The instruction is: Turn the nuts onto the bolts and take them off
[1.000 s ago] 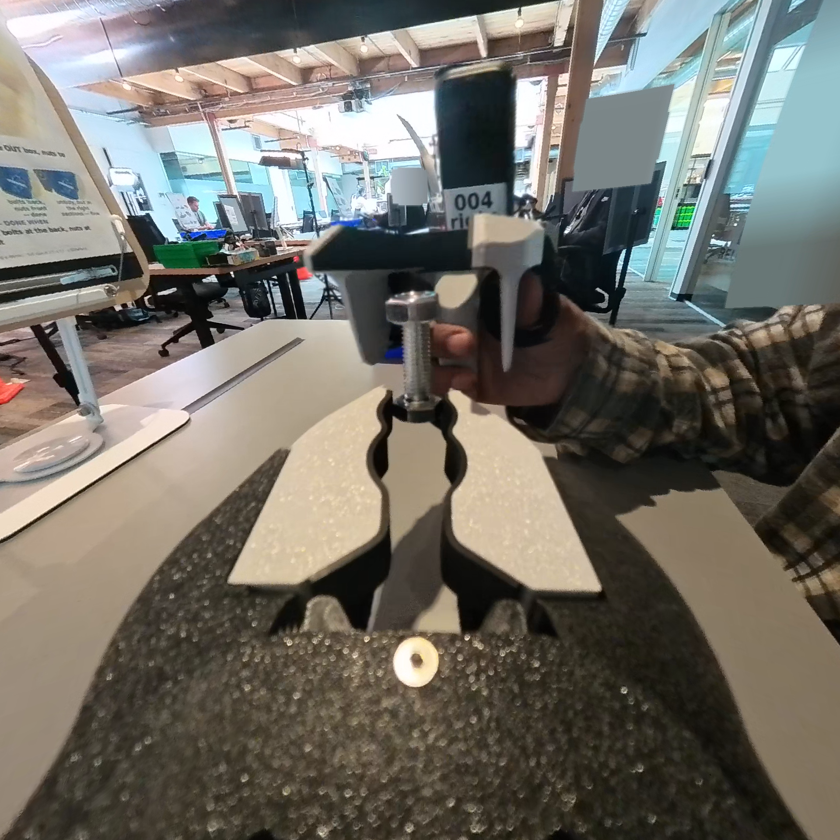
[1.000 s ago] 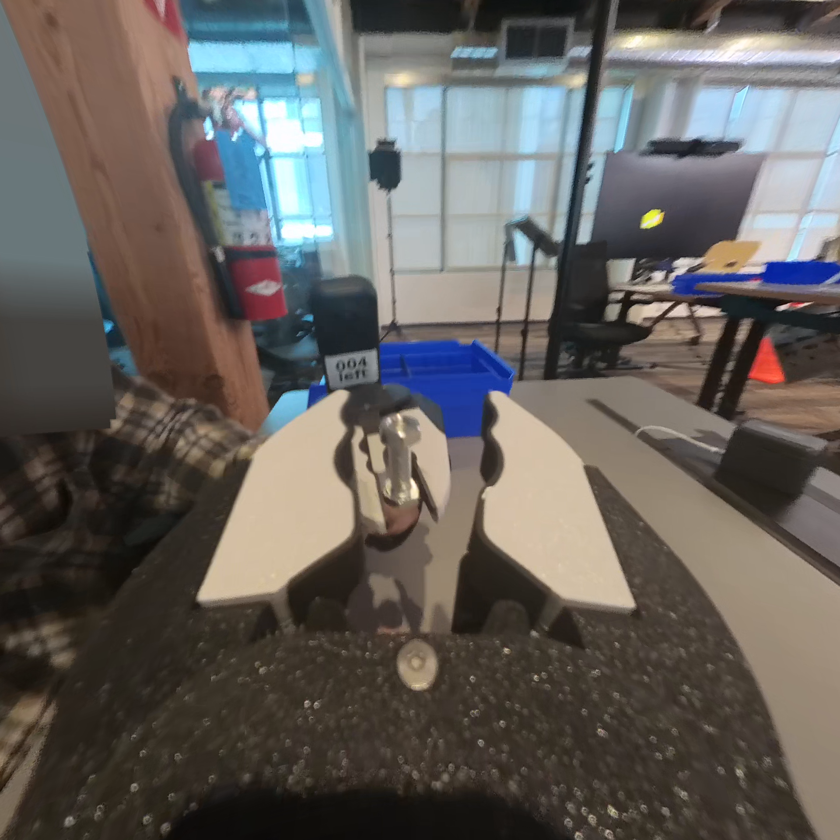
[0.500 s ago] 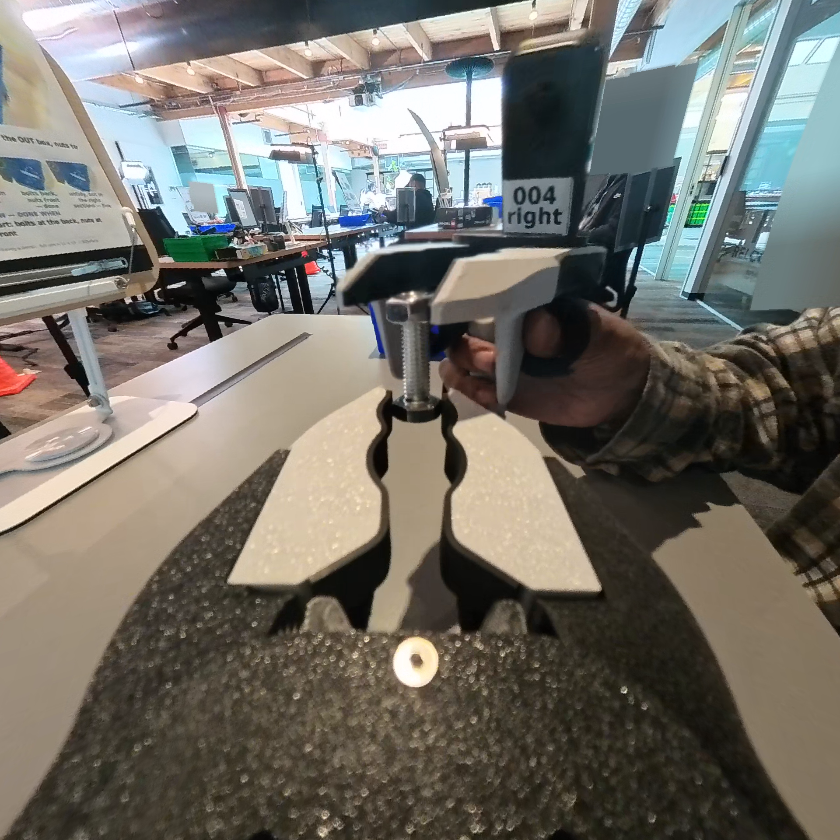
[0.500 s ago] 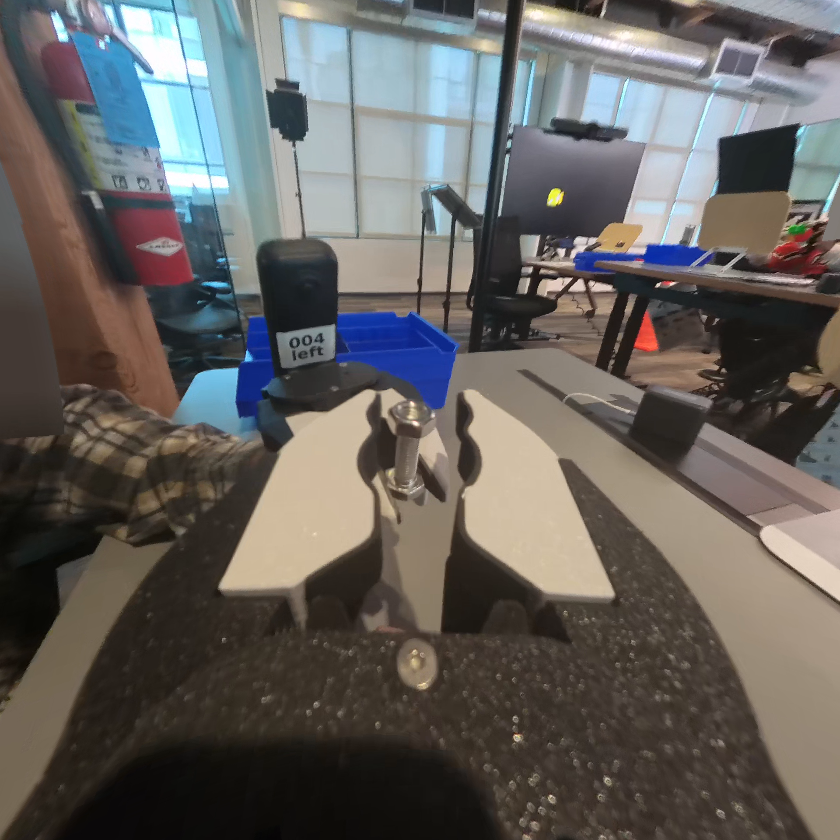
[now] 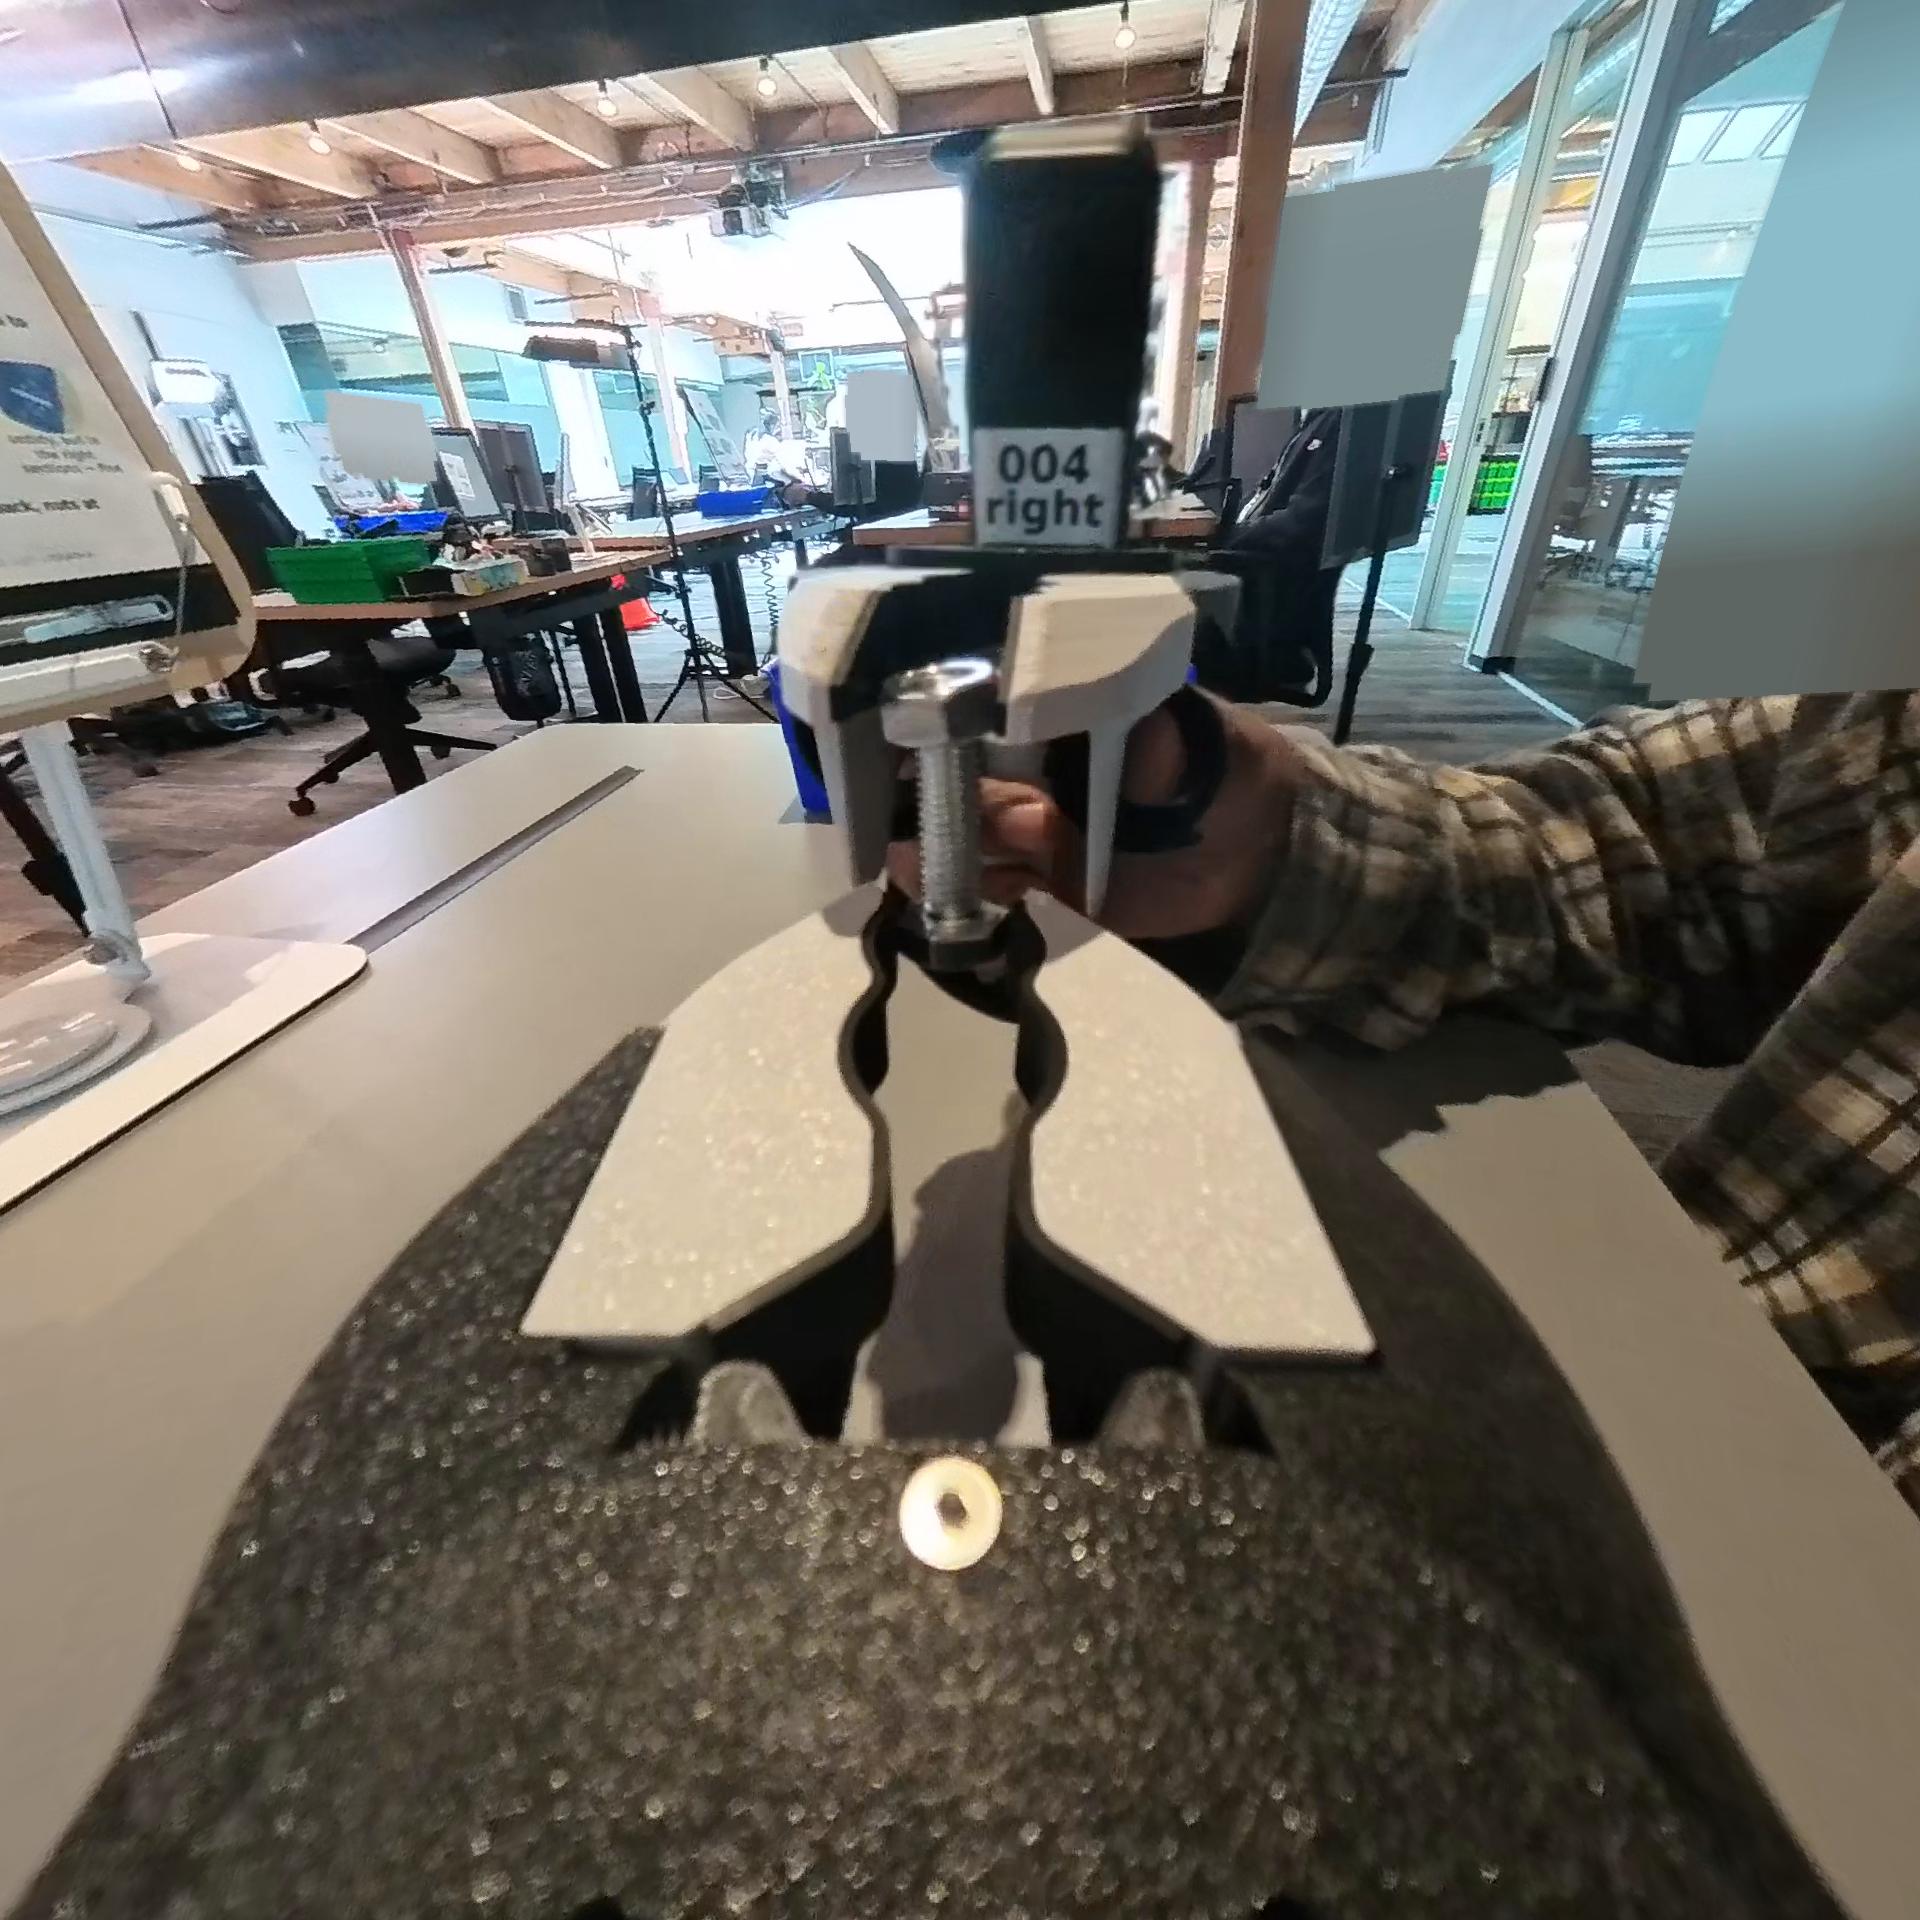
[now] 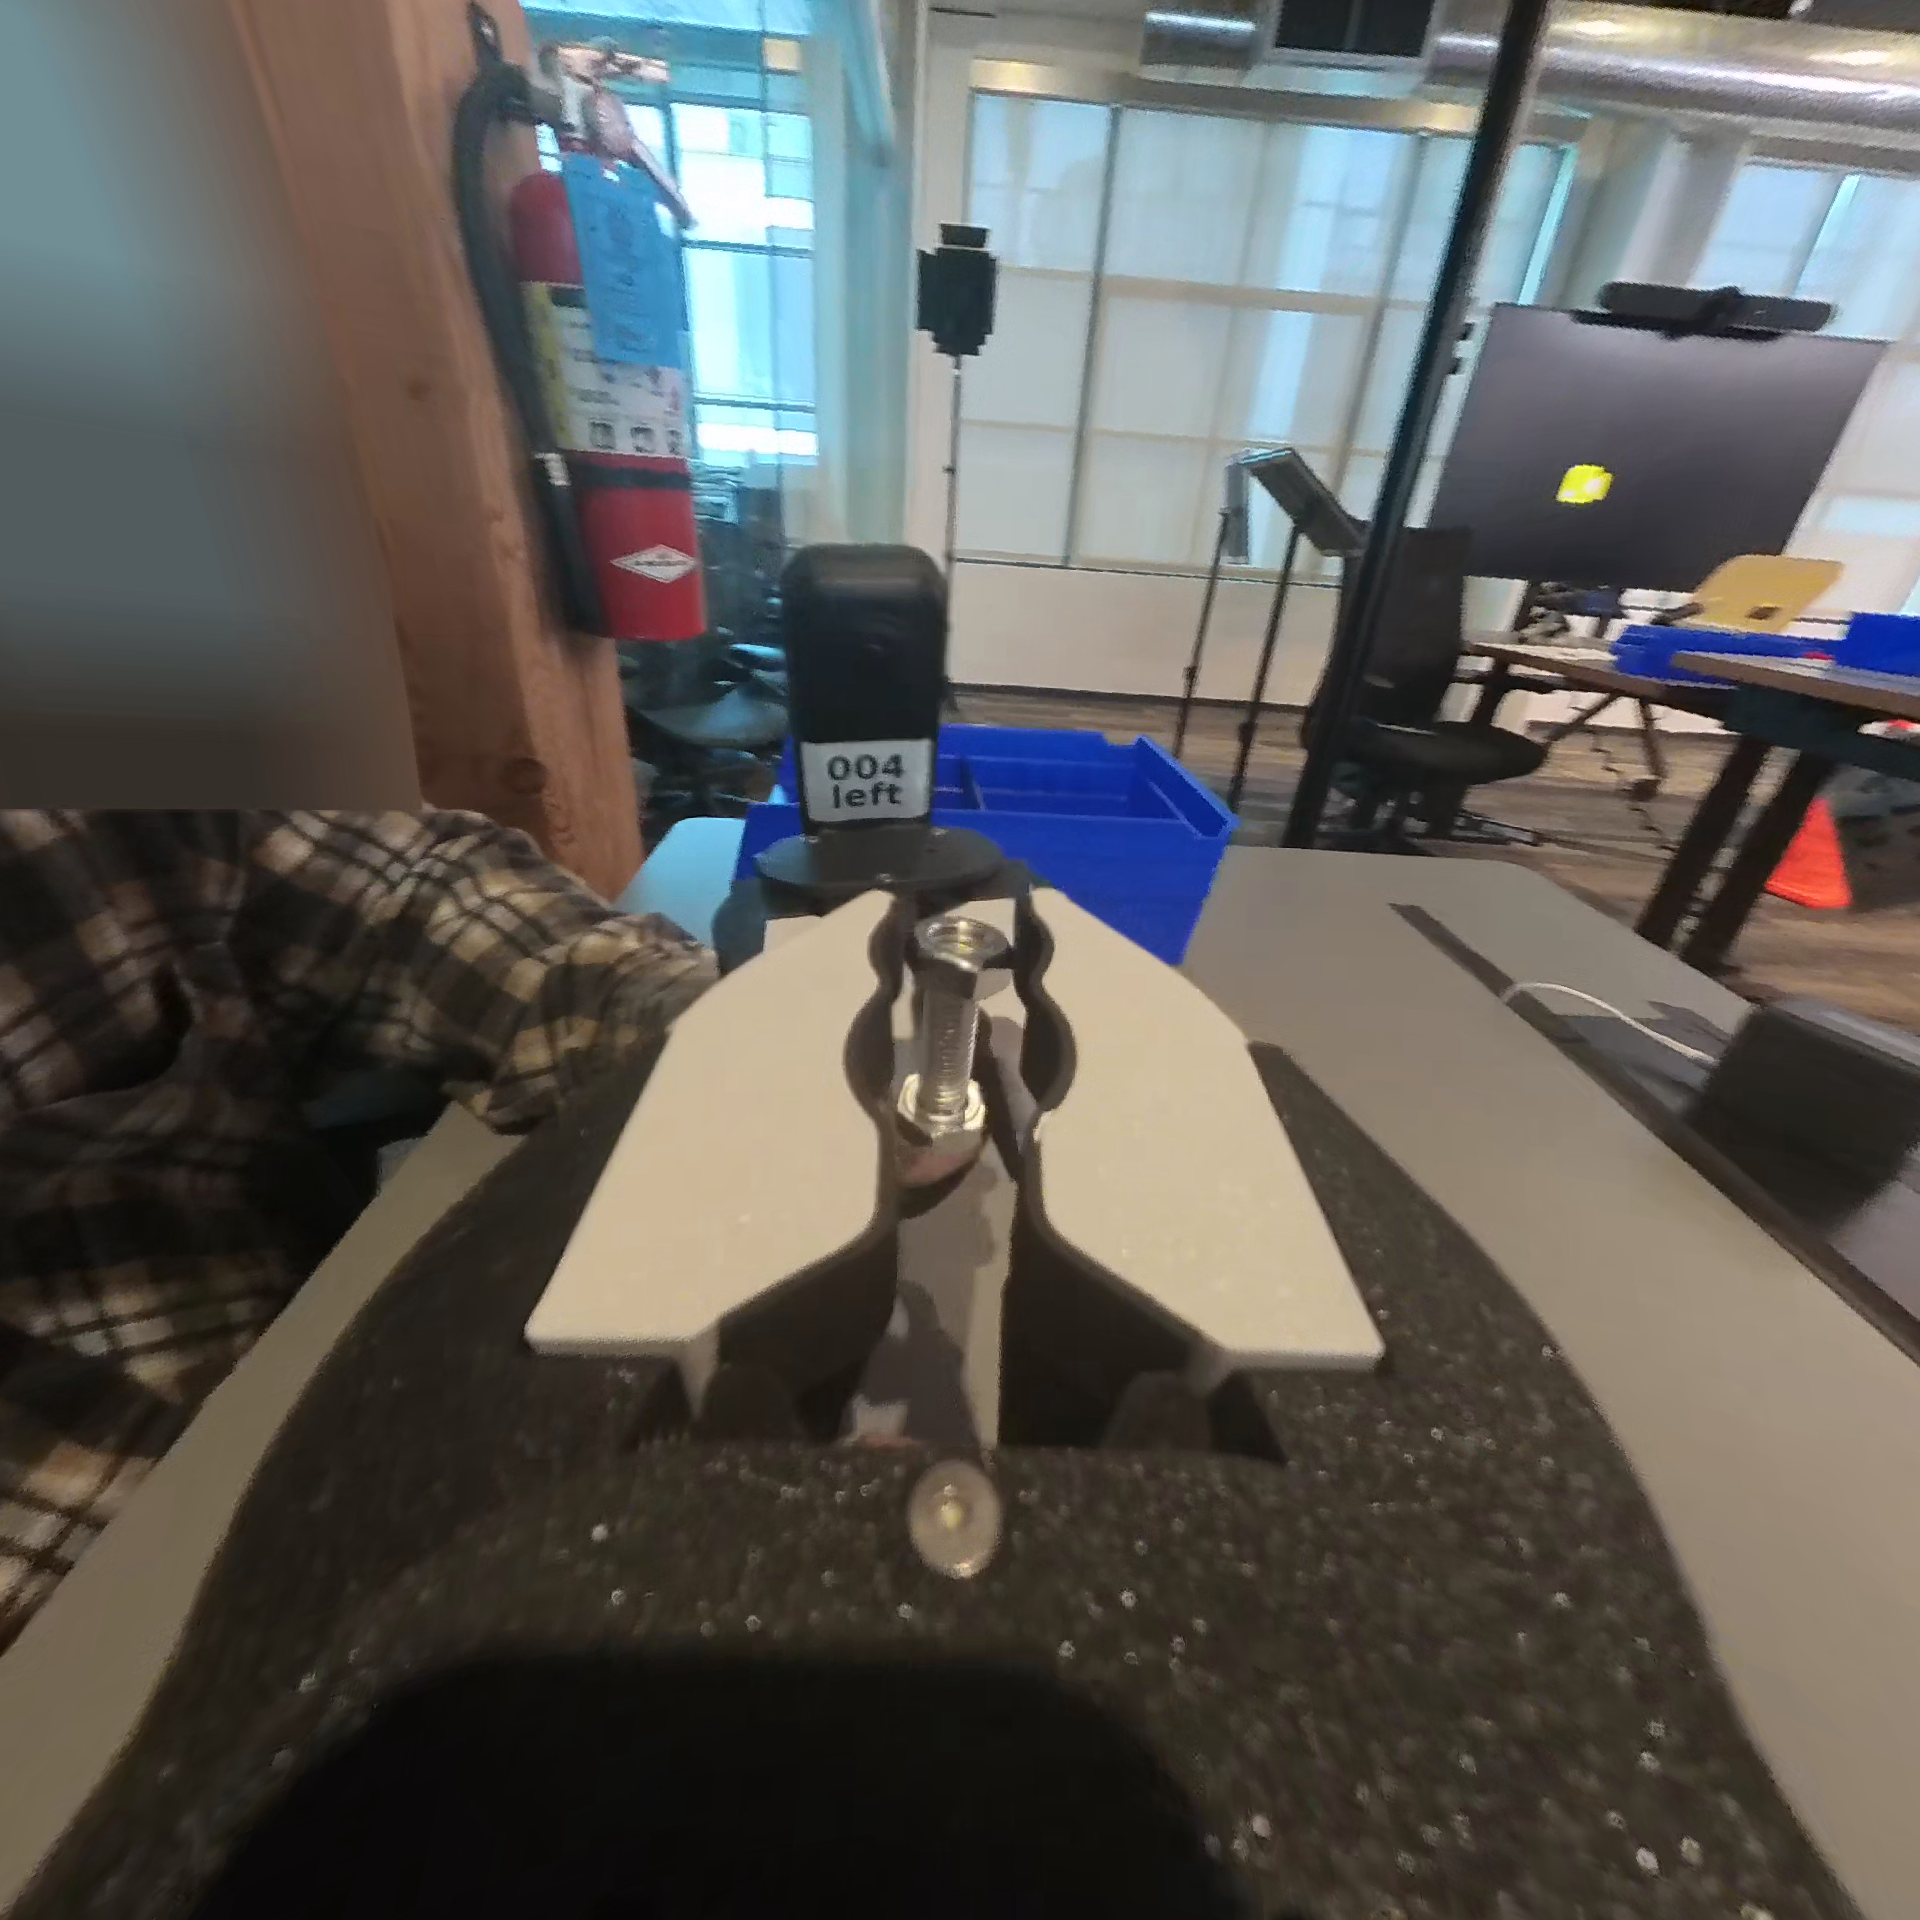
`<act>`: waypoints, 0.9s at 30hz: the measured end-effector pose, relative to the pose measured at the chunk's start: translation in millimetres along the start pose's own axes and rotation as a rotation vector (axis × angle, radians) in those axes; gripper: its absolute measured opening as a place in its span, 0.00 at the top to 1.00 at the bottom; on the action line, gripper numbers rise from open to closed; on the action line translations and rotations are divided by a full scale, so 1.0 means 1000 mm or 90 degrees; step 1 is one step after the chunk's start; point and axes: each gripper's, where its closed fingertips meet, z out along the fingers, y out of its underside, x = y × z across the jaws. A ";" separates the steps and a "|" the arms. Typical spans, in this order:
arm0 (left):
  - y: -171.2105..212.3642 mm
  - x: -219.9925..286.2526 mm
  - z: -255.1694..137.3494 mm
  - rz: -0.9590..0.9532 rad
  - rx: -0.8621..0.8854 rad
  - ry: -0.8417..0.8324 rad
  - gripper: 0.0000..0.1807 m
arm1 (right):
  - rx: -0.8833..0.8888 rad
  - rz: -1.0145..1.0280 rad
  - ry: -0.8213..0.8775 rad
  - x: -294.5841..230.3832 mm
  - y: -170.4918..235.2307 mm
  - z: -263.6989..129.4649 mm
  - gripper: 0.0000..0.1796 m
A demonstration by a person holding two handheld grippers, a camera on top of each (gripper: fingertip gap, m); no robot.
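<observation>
Grey sandpaper-faced fingers of my left gripper (image 5: 961, 951) fill the near field. Their tips, at 12 o'clock in the left wrist view, are pinched on the nut (image 5: 961, 923) at the low end of the bolt (image 5: 948, 810). The bolt stands upright, off the table (image 5: 416, 1039). My right gripper (image 5: 951, 691) faces the left from above, clamped around the bolt's hex head. The right wrist view agrees: head between the tips, shank running back toward the lens, nut nearest.

Reason for the hold, as I judge it: one tong fixes the nut, the other fixes the head, so twisting either wrist turns the thread. The shared axis keeps the nut square to it. The nut sits at the very end of the shank, so it has either just caught or is nearly off; I cannot tell which.

Room: the right hand (image 5: 1174, 831) and plaid sleeve (image 5: 1558, 883) crowd 3 o'clock, which limits wrist roll that way. There is bare tabletop under the work. At 9 o'clock is a white stand base (image 5: 208, 987), well apart, and the table edge is beyond it. From the right side, a blue bin (image 6: 1091, 831) sits just behind the left gripper at 12 o'clock. A dark box (image 6: 1808, 1101) lies at 3 o'clock, clear of the swing. A dropped nut might roll to an edge.
</observation>
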 end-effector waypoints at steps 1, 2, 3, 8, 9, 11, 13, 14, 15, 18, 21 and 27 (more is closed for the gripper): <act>0.000 0.001 0.000 0.001 -0.001 0.003 0.89 | 0.004 0.005 -0.015 -0.001 0.000 -0.002 0.89; 0.000 0.001 0.000 0.001 -0.001 0.004 0.89 | 0.007 0.008 -0.026 -0.001 0.000 -0.003 0.89; 0.001 0.001 0.000 0.001 -0.002 0.005 0.89 | 0.004 0.007 -0.036 -0.001 0.001 -0.004 0.89; 0.003 0.002 0.001 0.000 -0.007 0.006 0.89 | -0.011 -0.003 -0.058 -0.001 0.004 -0.004 0.89; 0.004 0.001 0.001 0.000 -0.009 0.004 0.89 | -0.013 -0.004 -0.056 0.000 0.004 -0.004 0.89; 0.004 0.000 0.001 -0.001 -0.010 0.001 0.89 | -0.013 -0.003 -0.054 0.001 0.004 -0.005 0.89; 0.004 0.000 0.001 -0.002 -0.009 0.000 0.89 | -0.015 -0.002 -0.053 0.001 0.006 -0.004 0.89; 0.004 0.000 0.001 -0.001 -0.009 -0.001 0.89 | -0.017 -0.002 -0.052 0.001 0.006 -0.004 0.88; 0.003 0.000 0.001 0.000 -0.008 -0.001 0.89 | -0.018 -0.002 -0.051 0.002 0.006 -0.003 0.88; 0.003 0.000 0.000 -0.001 -0.005 -0.001 0.89 | -0.016 -0.002 -0.049 0.002 0.006 -0.002 0.88; 0.002 0.000 0.000 -0.002 -0.005 -0.001 0.89 | -0.012 -0.001 -0.054 0.001 0.005 -0.002 0.90; 0.001 0.001 0.000 -0.002 0.001 0.003 0.89 | 0.013 0.031 -0.071 0.000 0.002 -0.003 0.89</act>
